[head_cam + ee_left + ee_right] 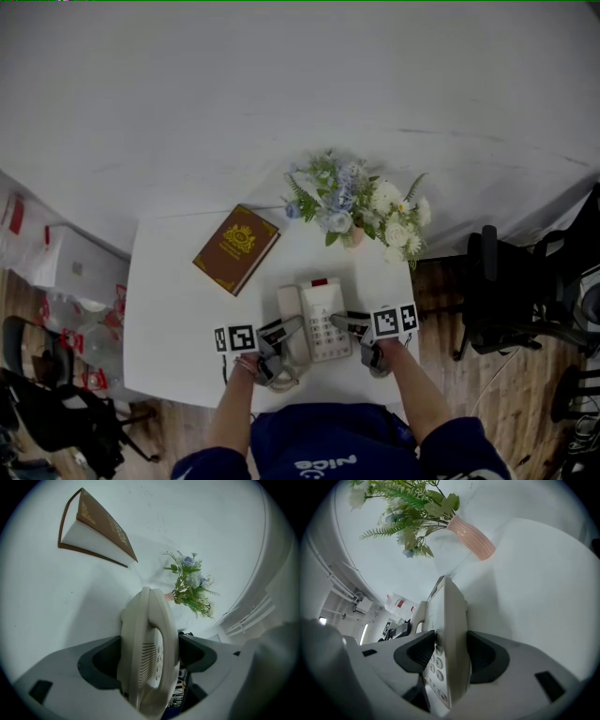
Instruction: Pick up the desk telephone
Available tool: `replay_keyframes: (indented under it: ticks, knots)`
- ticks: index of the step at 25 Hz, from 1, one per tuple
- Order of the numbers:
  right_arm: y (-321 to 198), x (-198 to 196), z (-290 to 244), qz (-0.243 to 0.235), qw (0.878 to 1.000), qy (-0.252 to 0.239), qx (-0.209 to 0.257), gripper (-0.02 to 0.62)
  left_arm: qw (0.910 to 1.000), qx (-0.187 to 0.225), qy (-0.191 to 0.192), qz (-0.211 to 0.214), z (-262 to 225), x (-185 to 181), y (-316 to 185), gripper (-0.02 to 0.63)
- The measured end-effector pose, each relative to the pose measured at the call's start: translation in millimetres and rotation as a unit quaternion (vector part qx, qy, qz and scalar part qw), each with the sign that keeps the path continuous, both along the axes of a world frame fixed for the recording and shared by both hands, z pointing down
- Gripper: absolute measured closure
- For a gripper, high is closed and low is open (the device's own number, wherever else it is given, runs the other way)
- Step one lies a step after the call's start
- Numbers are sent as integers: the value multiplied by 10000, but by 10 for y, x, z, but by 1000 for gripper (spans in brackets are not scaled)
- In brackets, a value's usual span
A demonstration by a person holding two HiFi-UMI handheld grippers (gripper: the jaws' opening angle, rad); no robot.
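**Just in front of the vase, two grips on one phone**

Straight to the action. The desk telephone [317, 317] lies over the white table [169, 319] just in front of the vase [353, 238], on the person's side of it, and both tools are on it. The left gripper [150, 657], in front of the vase and off to its left, has its jaws pinching the handset [291, 305] side. Handset and base edge are clamped together between the pads. The right gripper [450, 656], directly in front of the vase, has its jaws pinching the keypad edge, one pad on the button face and one on the underside. Whether the phone has cleared the table, I cannot tell.

How will it handle? My read is a hard, stiff plastic shell, light enough for two grips. It is smooth, though, so it could slide in the pads if it tips. The weak spot is the handset, which likely only rests in its cradle. The left grip catching it against the base looks like the right place to hold. The right grip on the opposite edge should keep things level.

The count:
- one telephone with one handset
- one vase of flowers
- one brown book [236, 248], to the left of the vase
- one table
- two grippers
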State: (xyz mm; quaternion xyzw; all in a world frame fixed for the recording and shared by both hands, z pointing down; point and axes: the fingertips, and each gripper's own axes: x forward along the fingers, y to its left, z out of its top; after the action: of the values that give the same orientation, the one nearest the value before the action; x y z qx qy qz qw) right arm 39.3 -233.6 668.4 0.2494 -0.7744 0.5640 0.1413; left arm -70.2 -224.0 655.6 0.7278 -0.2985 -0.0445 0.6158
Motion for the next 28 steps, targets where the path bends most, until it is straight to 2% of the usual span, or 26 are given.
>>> replay_keyframes:
  ticks: [8, 18, 28]
  knots:
    - [141, -3, -53, -18, 10000, -64, 16, 360, 10000, 14, -17, -40, -53, -6, 136, 215]
    - [212, -6, -431, 100, 9988, -180, 440, 362, 9987, 495, -69, -93, -461, -23, 186, 215]
    - [351, -53, -720, 172, 9971, -240, 703, 361, 9967, 767, -195, -178, -746, -98, 317, 215]
